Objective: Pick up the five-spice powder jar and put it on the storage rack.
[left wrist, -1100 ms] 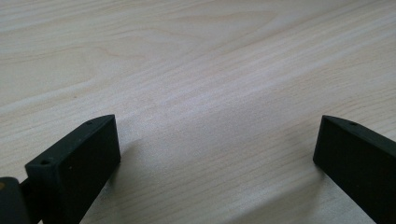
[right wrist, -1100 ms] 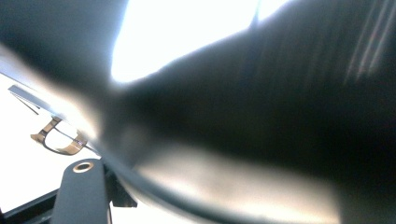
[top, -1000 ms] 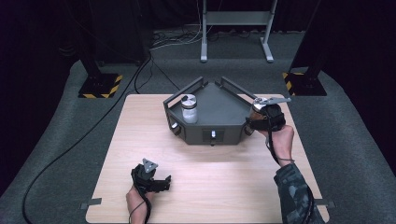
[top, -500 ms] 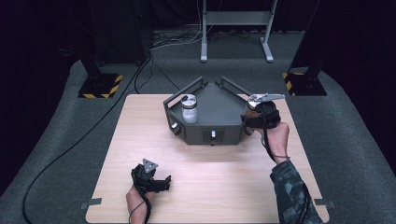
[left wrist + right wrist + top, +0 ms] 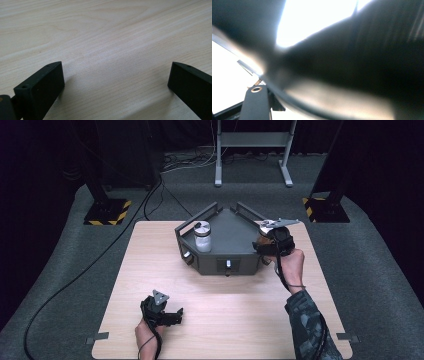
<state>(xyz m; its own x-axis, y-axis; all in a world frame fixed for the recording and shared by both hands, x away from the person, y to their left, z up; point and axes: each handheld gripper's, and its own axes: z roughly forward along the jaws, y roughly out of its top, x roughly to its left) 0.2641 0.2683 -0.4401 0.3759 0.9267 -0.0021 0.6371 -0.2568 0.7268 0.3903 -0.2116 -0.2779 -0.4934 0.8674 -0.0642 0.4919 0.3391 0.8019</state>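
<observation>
At the right-hand rim of the dark angular tray [image 5: 235, 227], the right gripper [image 5: 264, 247] is now pressed close against the tray's side, where a second ago it was held a little farther out and higher; the hand has been brought inward and down along that edge. This is judged to mean that a hold on the tray's right side or handle is being sought, so that the tray can be moved or steadied. Whether that gripper is wide or closed cannot be told: in the right gripper view everything is blurred and dark at close range, with just one jaw made out at the lower left.

The left gripper [image 5: 172, 316] is kept low on the worktop [image 5: 150, 255] near its front edge, well apart from the tray, and has not been shifted. Its jaws are spread wide with bare wood between them, and nothing is held.

Inside the tray, a clear jar with a white lid [image 5: 202, 236] is stood upright in the left part. The remainder of the tray floor appears bare.
</observation>
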